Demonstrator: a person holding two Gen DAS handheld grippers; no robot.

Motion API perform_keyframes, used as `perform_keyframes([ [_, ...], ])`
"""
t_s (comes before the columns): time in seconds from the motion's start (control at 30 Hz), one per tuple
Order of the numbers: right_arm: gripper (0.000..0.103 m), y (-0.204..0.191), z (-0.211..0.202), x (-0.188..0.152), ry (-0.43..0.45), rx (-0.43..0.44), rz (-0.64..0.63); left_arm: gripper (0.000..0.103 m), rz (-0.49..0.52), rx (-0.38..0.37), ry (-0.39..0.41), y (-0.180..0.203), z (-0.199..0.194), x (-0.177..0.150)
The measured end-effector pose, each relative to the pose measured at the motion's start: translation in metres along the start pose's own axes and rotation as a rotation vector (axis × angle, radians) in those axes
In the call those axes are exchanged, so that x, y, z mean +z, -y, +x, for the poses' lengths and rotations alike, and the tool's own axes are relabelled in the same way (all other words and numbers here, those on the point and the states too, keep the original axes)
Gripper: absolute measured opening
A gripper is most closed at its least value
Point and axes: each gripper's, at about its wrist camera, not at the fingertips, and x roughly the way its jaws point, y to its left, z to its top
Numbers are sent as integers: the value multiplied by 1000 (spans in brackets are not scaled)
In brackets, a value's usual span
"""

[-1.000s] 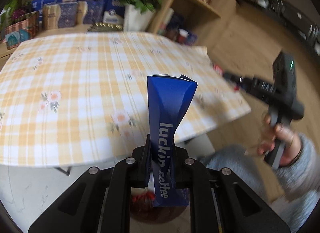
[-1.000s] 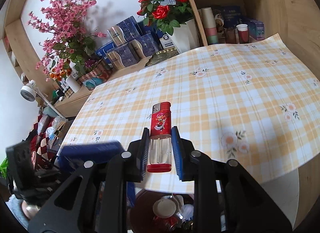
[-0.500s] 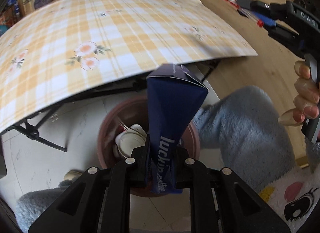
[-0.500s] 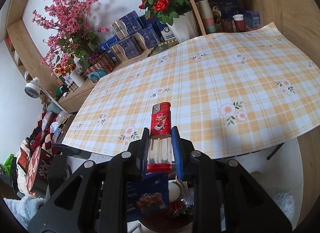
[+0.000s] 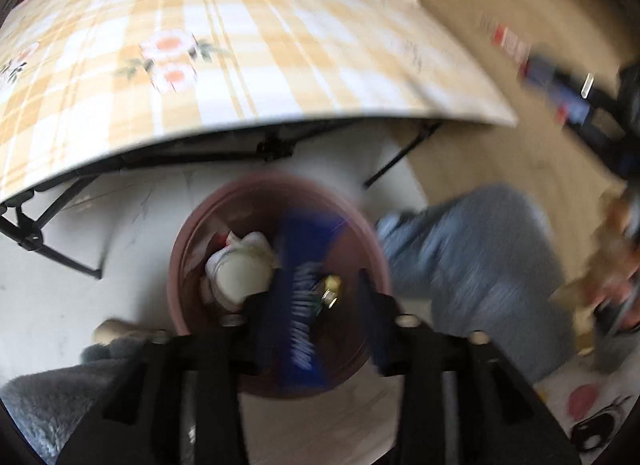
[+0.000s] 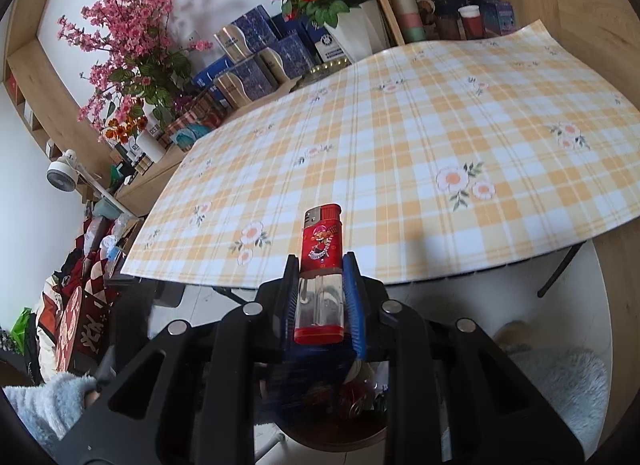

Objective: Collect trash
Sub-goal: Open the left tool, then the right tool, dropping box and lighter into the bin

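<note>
Above the brown round bin (image 5: 180, 265) on the pale floor, the left gripper (image 5: 312, 305) is pointed steeply down, its jaws having just been opening and now standing apart. The blue coffee packet (image 5: 302, 305) is seen between them, blurred, lying against the left-hand finger and clear of the right-hand one; whether it is touched at all cannot be told. The packet's upper end is placed over the bin's mouth, beside a white cup (image 5: 240, 273) and a small brass-coloured object (image 5: 332, 285) inside. The checked tablecloth (image 5: 240, 45) edge is noted beyond the bin.

In the right wrist view, the right gripper (image 6: 320, 297) is clamped on a red lighter (image 6: 322, 265), held upright by its clear lower body, the red cap standing above the fingertips. Below it, the bin's contents are partly glimpsed, too dark to sort. The table's near edge is just ahead.
</note>
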Motion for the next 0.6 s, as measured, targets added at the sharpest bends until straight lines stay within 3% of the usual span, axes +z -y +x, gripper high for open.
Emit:
perform_keyframes([
  [0.1,25,0,7,-12,-17,12,-8,50,-14,2,73,-2,-16,7],
  [0.27,25,-2,27,-34,-75,37,3,71,2,52,239,2,-52,15],
  [0.47,25,-13,58,-55,-155,46,-48,92,67,182,422,12,-93,9],
  [0.6,25,-14,77,-65,-198,31,-73,94,97,282,494,18,-106,2],
])
